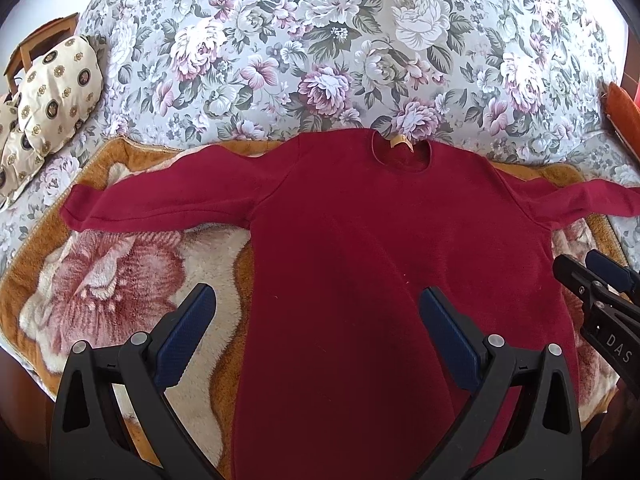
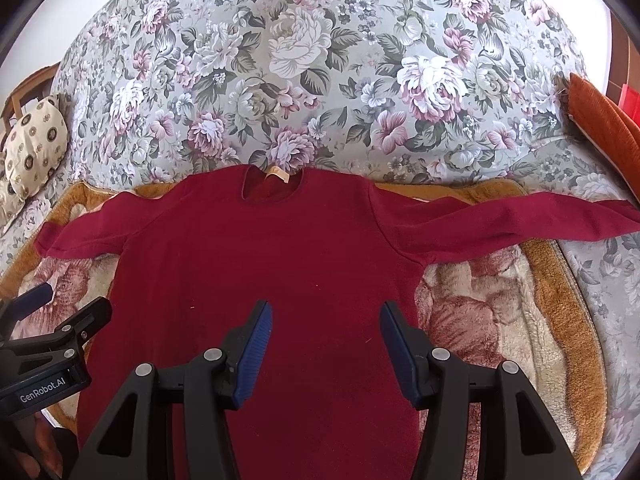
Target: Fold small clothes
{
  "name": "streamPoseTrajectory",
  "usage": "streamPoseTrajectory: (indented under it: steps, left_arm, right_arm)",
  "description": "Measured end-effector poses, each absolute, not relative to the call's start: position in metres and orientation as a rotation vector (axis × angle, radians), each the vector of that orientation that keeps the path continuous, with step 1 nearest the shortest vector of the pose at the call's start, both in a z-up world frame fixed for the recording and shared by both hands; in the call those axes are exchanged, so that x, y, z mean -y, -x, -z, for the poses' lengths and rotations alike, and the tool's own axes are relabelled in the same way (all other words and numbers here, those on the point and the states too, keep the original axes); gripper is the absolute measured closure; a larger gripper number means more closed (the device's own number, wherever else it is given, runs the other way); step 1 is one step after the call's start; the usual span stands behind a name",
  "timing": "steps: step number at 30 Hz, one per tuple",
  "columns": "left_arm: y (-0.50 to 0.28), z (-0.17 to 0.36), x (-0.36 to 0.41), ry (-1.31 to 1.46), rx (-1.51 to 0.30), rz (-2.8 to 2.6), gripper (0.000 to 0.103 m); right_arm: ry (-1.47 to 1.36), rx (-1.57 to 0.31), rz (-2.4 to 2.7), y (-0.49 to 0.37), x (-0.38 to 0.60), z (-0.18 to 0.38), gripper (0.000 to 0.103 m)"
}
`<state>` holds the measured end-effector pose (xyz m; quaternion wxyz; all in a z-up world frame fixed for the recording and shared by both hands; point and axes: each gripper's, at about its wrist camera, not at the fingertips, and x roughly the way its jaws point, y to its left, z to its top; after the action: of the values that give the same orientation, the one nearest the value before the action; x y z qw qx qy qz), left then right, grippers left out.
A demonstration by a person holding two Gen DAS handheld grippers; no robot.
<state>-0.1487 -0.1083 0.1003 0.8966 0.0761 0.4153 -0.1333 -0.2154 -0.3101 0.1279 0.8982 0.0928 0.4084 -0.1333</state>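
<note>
A dark red long-sleeved top [image 1: 352, 248] lies flat, face up, with both sleeves spread out sideways and its neck hole [image 1: 400, 152] at the far end. It also fills the right wrist view [image 2: 272, 264]. My left gripper [image 1: 318, 300] is open and empty above the top's lower left part. My right gripper [image 2: 326, 314] is open and empty above the top's lower middle. Each gripper shows at the edge of the other's view, the right gripper [image 1: 592, 276] and the left gripper [image 2: 60, 300].
The top rests on a fluffy orange and cream blanket [image 1: 120, 280] with a rose pattern, laid on a floral bedspread [image 1: 320, 48]. A patterned cream pillow [image 1: 56, 96] lies at the left. An orange cushion [image 2: 604, 120] lies at the right.
</note>
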Motion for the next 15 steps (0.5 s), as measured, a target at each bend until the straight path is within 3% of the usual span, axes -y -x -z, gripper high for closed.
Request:
streamPoseTrajectory:
  steps: [15]
  left_arm:
    - [0.13,-0.094,0.102,-0.144,-0.872,0.26,0.001]
  right_arm:
    - [-0.171,-0.867,0.247,0.191,0.297,-0.12,0.049]
